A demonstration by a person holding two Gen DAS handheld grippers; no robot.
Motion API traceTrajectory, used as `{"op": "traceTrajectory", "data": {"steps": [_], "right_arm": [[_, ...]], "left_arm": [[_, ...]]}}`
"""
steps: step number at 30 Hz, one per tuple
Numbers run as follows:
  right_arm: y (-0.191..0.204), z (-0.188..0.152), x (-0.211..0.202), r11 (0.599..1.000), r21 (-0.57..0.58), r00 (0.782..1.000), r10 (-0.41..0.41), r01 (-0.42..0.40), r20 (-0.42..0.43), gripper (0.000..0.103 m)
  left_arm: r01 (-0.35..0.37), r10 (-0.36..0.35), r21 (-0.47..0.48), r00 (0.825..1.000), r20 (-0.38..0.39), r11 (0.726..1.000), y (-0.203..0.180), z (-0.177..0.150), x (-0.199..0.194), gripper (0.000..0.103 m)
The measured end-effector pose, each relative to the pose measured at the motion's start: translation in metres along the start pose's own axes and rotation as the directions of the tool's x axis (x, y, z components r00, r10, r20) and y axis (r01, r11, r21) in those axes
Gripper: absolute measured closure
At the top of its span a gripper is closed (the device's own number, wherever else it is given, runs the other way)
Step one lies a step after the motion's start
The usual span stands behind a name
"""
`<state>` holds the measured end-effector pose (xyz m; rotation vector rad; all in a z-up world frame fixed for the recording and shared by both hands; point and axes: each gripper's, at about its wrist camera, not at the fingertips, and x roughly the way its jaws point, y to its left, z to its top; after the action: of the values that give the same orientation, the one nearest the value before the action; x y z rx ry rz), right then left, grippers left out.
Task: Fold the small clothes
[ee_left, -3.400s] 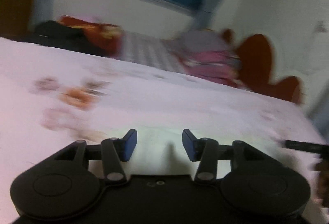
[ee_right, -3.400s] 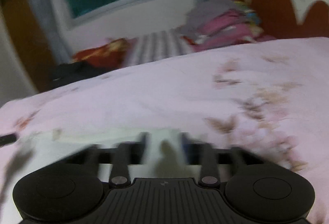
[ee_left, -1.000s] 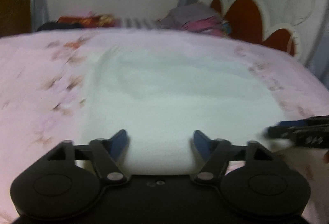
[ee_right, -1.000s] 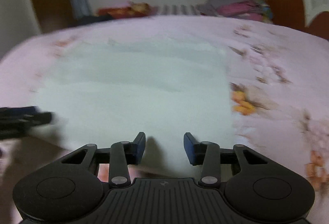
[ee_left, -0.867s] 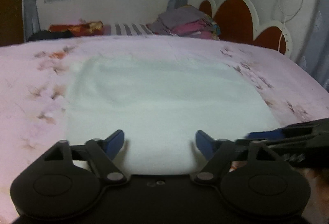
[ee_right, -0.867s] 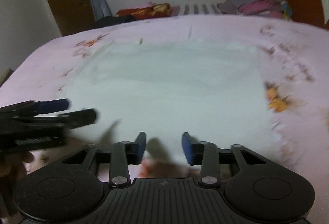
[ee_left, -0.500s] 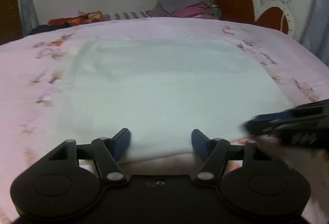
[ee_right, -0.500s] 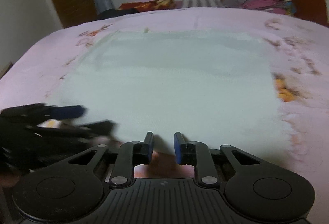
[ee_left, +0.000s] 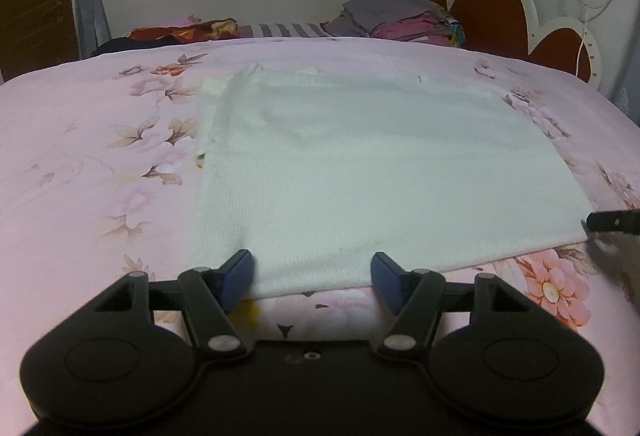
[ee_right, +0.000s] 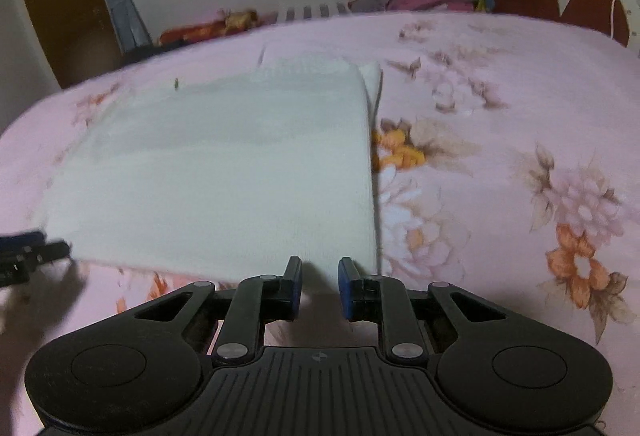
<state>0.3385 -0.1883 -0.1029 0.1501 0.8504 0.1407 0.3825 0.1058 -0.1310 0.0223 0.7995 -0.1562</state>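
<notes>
Lying flat mid-frame on the pink floral bedspread (ee_left: 80, 140), the white garment (ee_left: 372, 172) is seen. The left gripper (ee_left: 312, 274) is held wide open at its near hem, gripping nothing. The right gripper (ee_right: 319, 286) is narrowly parted, empty, at the near right corner.

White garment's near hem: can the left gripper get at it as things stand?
Probably yes. The left gripper has its jaws wide open right at the white garment's near hem, which lies flat on the pink floral bedspread; nothing lies between them.
</notes>
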Motion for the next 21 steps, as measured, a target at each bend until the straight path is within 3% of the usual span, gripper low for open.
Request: {"op": "traceTrajectory", "data": {"steps": [4, 9, 12, 18, 21], "right_arm": [[-0.006, -0.001, 0.012, 0.999, -0.011, 0.998, -0.031, 0.030, -0.051, 0.083], [-0.009, 0.001, 0.000, 1.000, 0.017, 1.000, -0.014, 0.014, -0.003, 0.083], [-0.011, -0.003, 0.008, 1.000, 0.010, 0.999, -0.021, 0.022, -0.045, 0.083], [-0.011, 0.000, -0.001, 1.000, 0.012, 1.000, -0.013, 0.013, -0.006, 0.083], [-0.013, -0.004, 0.009, 0.999, -0.001, 0.998, -0.042, 0.042, -0.053, 0.083]], "left_arm": [[-0.001, 0.001, -0.004, 1.000, -0.004, 1.000, 0.002, -0.002, -0.001, 0.038], [0.000, 0.000, -0.004, 1.000, -0.006, 1.000, 0.004, -0.004, -0.001, 0.038], [-0.001, 0.001, -0.001, 1.000, -0.009, 1.000, 0.004, -0.004, 0.000, 0.038], [-0.011, 0.011, -0.026, 1.000, 0.002, 1.000, 0.007, -0.003, -0.003, 0.036], [-0.011, 0.011, -0.019, 1.000, -0.002, 1.000, 0.008, -0.007, 0.001, 0.036]]}}
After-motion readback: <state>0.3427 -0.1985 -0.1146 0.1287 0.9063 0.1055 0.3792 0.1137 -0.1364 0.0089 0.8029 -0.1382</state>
